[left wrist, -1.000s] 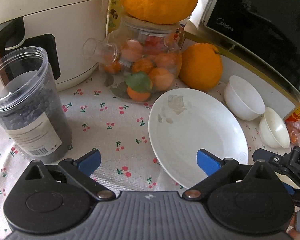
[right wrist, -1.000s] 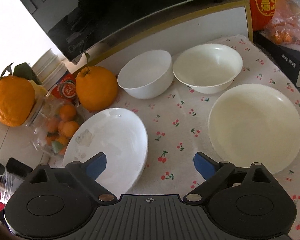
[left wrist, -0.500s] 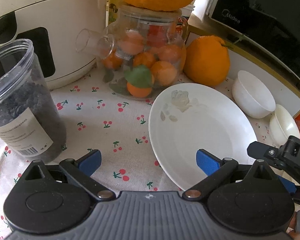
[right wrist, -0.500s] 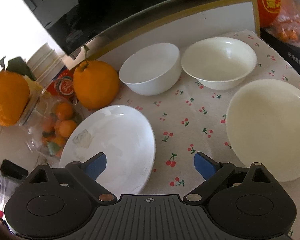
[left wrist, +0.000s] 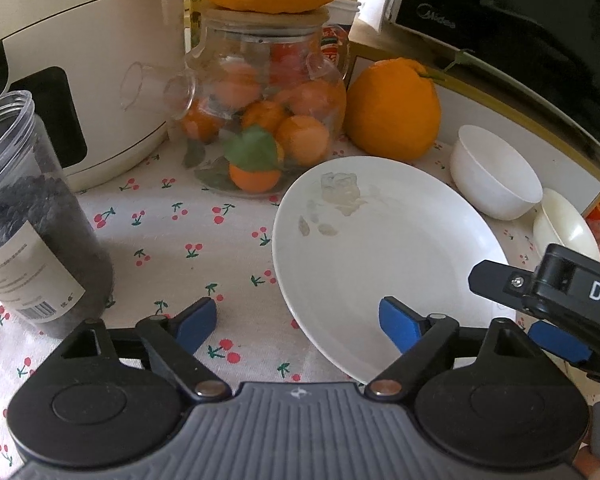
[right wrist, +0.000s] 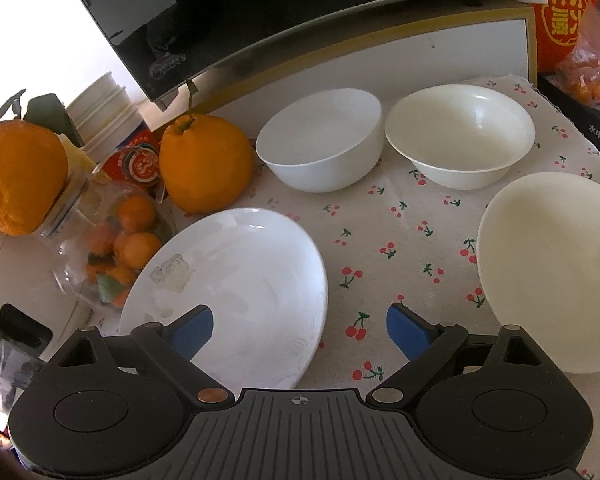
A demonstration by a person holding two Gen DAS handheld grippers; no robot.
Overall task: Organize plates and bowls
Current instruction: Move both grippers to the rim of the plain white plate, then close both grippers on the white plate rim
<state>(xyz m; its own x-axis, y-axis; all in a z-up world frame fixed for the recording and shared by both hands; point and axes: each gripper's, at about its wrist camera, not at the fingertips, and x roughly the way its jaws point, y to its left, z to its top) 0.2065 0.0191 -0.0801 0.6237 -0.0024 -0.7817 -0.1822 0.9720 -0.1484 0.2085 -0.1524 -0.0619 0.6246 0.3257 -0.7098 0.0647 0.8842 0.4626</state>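
Looks like a home kitchen: microwave [right wrist: 260, 12], rice cooker [left wrist: 84, 52], oranges [right wrist: 204, 164] and bowls [right wrist: 320, 148] on a cherry-print tablecloth [right wrist: 380, 248].

Both wrist views look steeply down, close — sharing the white plate [left wrist: 384, 248].

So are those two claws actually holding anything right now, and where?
No. The left gripper straddles the white plate's near rim, jaws closing but not pressing yet. The right gripper hangs open above the tablecloth.

Two plates: a white plate [right wrist: 236, 280] left of the right claw, a cream plate [right wrist: 552, 264] right. Two bowls [right wrist: 320, 144] [right wrist: 460, 132] ahead. Two big oranges [right wrist: 204, 164] [right wrist: 16, 180].
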